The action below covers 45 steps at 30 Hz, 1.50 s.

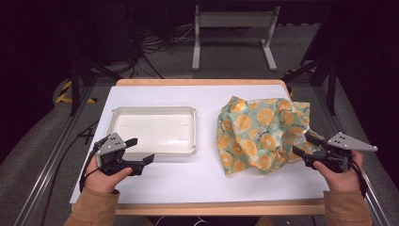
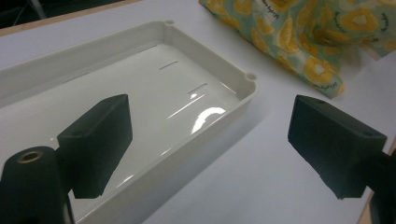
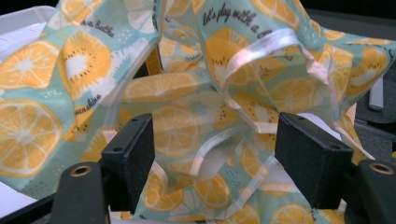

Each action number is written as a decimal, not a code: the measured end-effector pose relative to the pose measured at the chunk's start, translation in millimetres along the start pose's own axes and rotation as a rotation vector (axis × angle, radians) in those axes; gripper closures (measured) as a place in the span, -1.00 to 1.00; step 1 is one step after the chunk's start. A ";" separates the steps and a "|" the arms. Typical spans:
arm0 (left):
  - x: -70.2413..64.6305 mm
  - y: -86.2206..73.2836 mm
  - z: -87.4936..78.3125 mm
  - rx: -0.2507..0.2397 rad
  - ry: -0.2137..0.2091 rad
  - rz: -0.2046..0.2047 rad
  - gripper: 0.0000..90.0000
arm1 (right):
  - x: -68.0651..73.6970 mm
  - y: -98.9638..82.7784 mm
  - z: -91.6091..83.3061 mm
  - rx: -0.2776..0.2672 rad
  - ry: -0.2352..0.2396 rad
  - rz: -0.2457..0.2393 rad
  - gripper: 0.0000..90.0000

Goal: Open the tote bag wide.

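A white table (image 1: pixel 197 179) with a tray and a fruity cloth in a dark room

We see a smooth white top with a wooden edge, grey floor and dark cables behind. The shiny, cream plastic tray (image 1: pixel 153 113) is a shallow rectangle with round corners, sitting on the left. The crumpled cloth (image 1: pixel 259 134), soft green with orange slices, lies on the right. Our left hand-held gripper (image 1: pixel 140 150) is spread wide by the tray's near corner. Our right hand-held gripper (image 1: pixel 306 145) is spread too, with cloth folds between its jaws.
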<state>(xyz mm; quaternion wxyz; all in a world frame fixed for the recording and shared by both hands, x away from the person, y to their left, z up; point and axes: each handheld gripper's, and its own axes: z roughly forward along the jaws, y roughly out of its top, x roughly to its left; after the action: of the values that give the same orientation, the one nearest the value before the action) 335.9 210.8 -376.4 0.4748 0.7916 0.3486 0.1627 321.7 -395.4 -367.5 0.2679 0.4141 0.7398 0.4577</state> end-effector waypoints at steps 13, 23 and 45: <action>0.3 -1.6 2.9 -0.006 -0.028 -0.019 -0.70 | -4.2 -6.1 8.0 -0.012 0.007 -0.042 -0.15; -0.6 -1.7 4.2 0.008 -0.016 -0.011 -0.70 | -12.3 -14.9 14.9 0.007 -0.012 -0.023 -0.14; -3.7 -3.2 13.1 0.037 -0.028 -0.005 -0.70 | -12.6 -5.0 32.2 -0.089 -0.032 -0.075 -0.18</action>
<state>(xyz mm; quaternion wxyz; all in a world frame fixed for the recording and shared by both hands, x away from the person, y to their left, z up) 339.7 200.8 -385.5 0.4654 0.8016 0.3467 0.1439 351.3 -392.8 -385.9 0.3147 0.3809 0.7295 0.4730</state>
